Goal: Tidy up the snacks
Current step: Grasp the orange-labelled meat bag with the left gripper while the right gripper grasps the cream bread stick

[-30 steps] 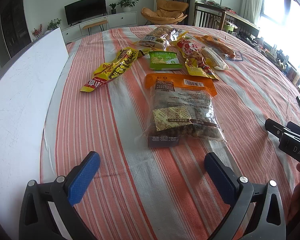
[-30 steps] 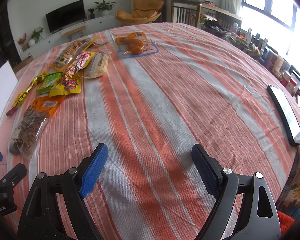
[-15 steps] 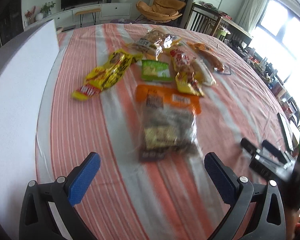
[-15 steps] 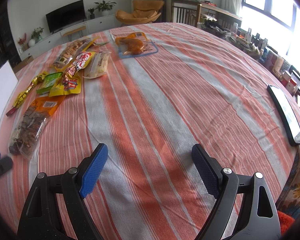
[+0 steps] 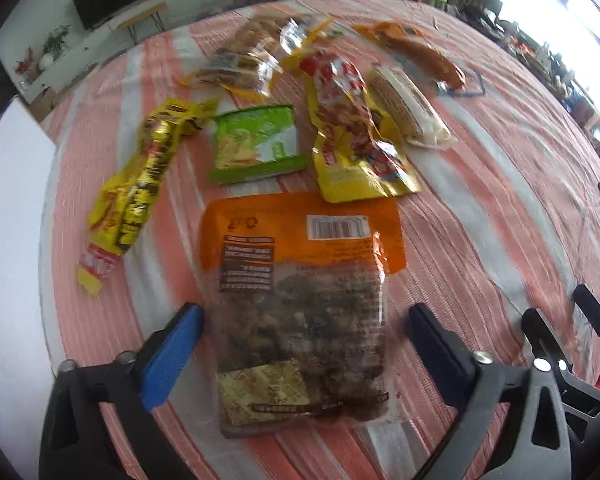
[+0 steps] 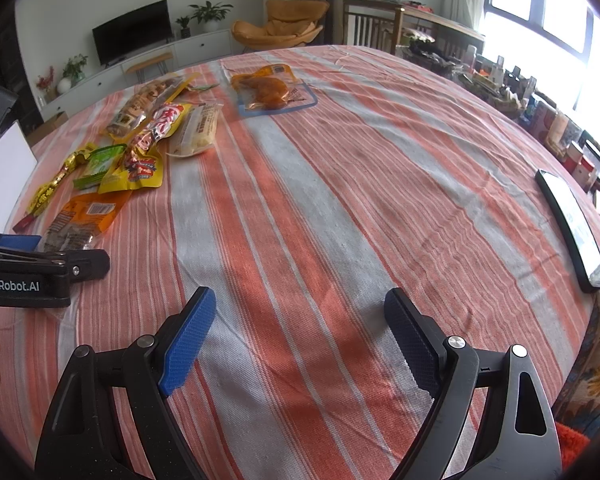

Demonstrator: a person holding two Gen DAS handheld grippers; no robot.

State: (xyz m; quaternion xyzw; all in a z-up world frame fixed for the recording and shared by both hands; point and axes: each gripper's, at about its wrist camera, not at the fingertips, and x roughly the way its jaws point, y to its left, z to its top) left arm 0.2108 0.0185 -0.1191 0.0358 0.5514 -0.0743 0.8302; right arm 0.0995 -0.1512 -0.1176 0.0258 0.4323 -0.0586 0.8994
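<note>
Several snack packs lie on the striped tablecloth (image 6: 340, 200). My left gripper (image 5: 304, 332) is open and straddles the near end of the orange-topped clear bag of brown snacks (image 5: 300, 280); it also shows in the right wrist view (image 6: 80, 220). Beyond it lie a green pack (image 5: 256, 144), a long yellow pack (image 5: 140, 184), a red-and-yellow pack (image 5: 352, 136), a pale wrapped bar (image 5: 408, 108), a clear bag of biscuits (image 5: 244, 56) and an orange chicken-leg pack (image 6: 268, 90). My right gripper (image 6: 300, 328) is open and empty over bare cloth.
A white board (image 5: 8, 240) lies along the table's left edge. A black phone (image 6: 572, 224) lies at the right edge. Small boxes and bottles (image 6: 540, 112) crowd a sideboard to the right. The left gripper's body (image 6: 24, 272) sits left of my right gripper.
My left gripper has moved forward and down over the table; its open fingers now flank the orange-topped bag. My right gripper has stayed where it was.
</note>
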